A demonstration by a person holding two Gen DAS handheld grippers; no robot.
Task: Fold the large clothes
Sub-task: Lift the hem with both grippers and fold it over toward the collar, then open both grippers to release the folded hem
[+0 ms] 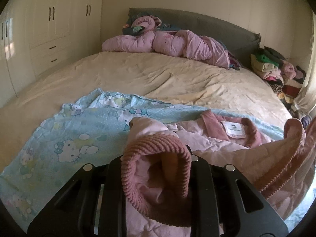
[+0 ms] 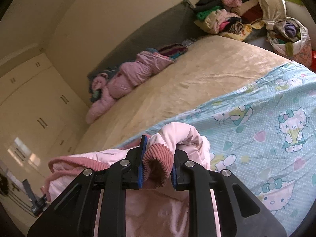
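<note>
The pink quilted jacket (image 1: pixel 213 138) lies open at the near end of the bed (image 1: pixel 158 75), on a blue cartoon-print sheet (image 1: pixel 75 130), collar and white label facing up and away from me. I hold one ribbed cuff in each hand. My left hand-held gripper (image 1: pixel 158 169) has its cuff (image 1: pixel 156 150) bunched over the fingers, which hides them, so I cannot tell how tightly it is pinched. My right hand-held gripper (image 2: pixel 157 164) clamps the other cuff (image 2: pixel 158 164) between its blue pads (image 2: pixel 140 169). The jacket's body runs between my two hands, its long axis pointing from me toward the headboard (image 1: pixel 217 25). To my judgement, the next fold means drawing both sleeves inward across the chest. Each hand is at its own sleeve, neither nearer.
</note>
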